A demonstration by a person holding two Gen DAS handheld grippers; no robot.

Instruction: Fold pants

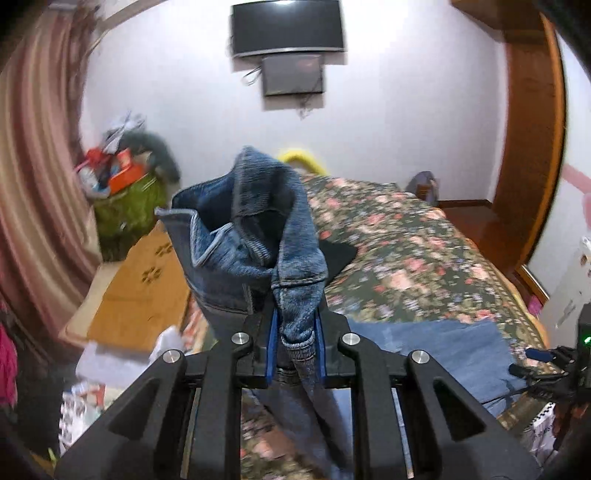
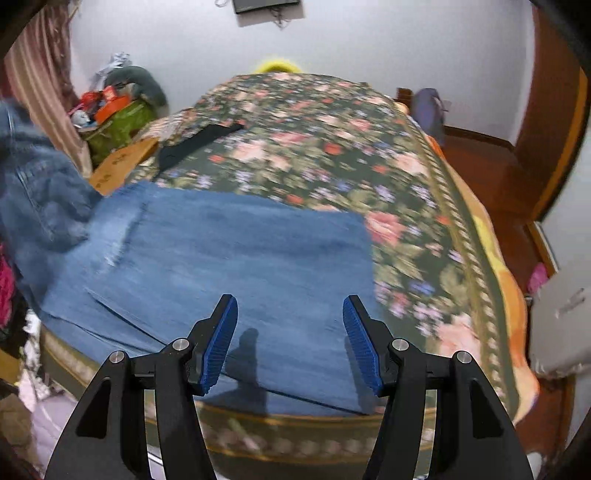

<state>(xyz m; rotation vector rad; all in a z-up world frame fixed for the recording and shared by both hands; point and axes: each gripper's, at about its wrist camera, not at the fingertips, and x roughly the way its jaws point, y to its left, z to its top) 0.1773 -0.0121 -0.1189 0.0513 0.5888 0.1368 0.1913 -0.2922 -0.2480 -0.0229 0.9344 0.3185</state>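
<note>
One pair of blue denim pants (image 2: 229, 258) is present. Its legs lie flat on the flowered bed cover (image 2: 332, 147), stacked near the bed's front edge, and the leg hems end in a straight edge toward the right. The waistband end (image 1: 258, 229) is lifted off the bed.

Two grippers are in view. The left gripper (image 1: 295, 347) is closed, its two blue pads clamping a bunched fold of the waistband, which stands up above the jaws. The right gripper (image 2: 290, 343) has its two fingers spread wide, holding nothing, above the flat legs near the front edge.

One black cloth (image 2: 199, 144) lies on the far left part of the cover, well apart from the pants. Bare cover extends beyond and to the right of the legs. One wall screen (image 1: 288, 27) hangs on the far wall.
</note>
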